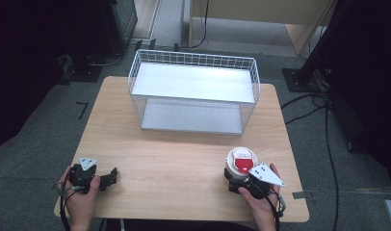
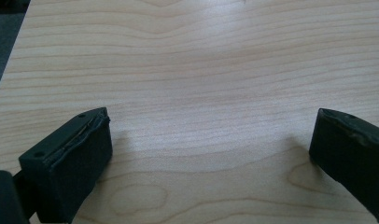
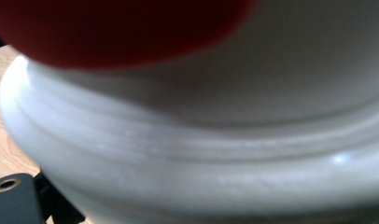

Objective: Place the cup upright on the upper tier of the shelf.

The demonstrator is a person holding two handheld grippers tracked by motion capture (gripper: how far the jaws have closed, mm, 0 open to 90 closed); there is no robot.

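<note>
The white tub with a red-and-white lid stands near the desk's front right corner, against the right gripper; whether its jaws clamp it I cannot tell. It looks rigid, smooth, probably slippery: grip below the rim. The left gripper, front left, gapes wide, empty.

Table evenly lit from above, surroundings sunk in near-black; glare whitens the wire basket's shelf; left gripper view sharp, soft shadows under the jaws; right gripper view — white-and-red container pressed close, thoroughly blurred.
</note>
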